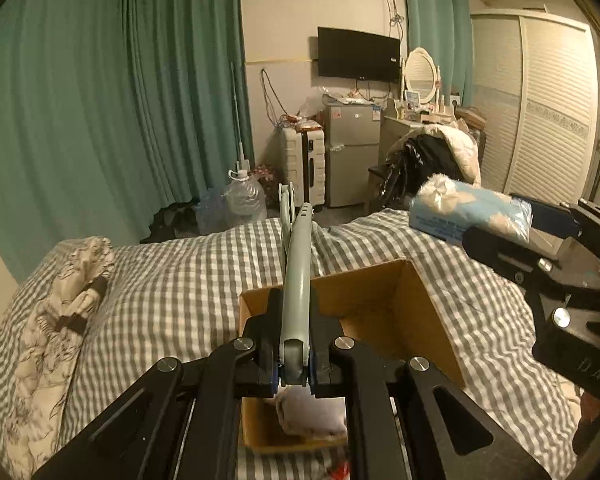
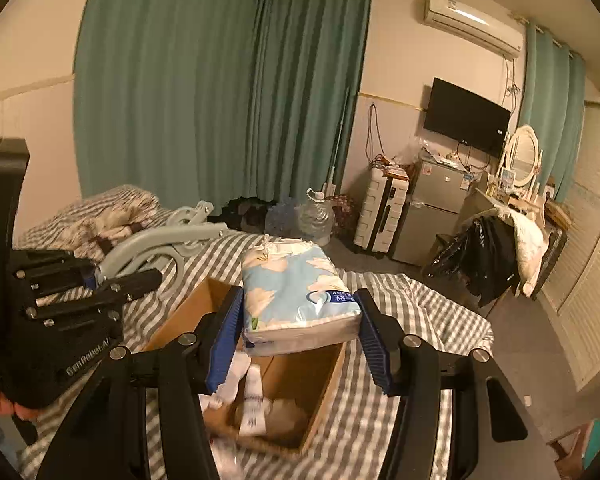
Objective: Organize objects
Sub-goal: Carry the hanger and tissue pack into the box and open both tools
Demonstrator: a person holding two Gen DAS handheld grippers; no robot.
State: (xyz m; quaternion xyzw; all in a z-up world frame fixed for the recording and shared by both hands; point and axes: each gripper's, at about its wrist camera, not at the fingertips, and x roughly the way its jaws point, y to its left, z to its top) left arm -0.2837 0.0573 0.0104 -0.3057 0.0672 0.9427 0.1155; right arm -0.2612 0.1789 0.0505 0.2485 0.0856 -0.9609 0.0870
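My left gripper (image 1: pixel 294 350) is shut on a grey-green folding hanger (image 1: pixel 296 272) and holds it above the open cardboard box (image 1: pixel 432 312) on the checked bed. It also shows in the right wrist view (image 2: pixel 96 276), with the hanger (image 2: pixel 168 238) sticking out. My right gripper (image 2: pixel 298 332) is shut on a light-blue tissue pack (image 2: pixel 296 296) and holds it over the box (image 2: pixel 328 380). In the left wrist view the pack (image 1: pixel 468 210) hovers at the right. White items (image 2: pixel 252 396) lie inside the box.
A folded patterned umbrella (image 1: pixel 80 300) lies on the bed at left. Beyond the bed are water bottles (image 1: pixel 244 196), a suitcase (image 1: pixel 304 160), a small fridge (image 1: pixel 350 152), a chair with coats (image 1: pixel 432 160) and a wardrobe (image 1: pixel 540 120).
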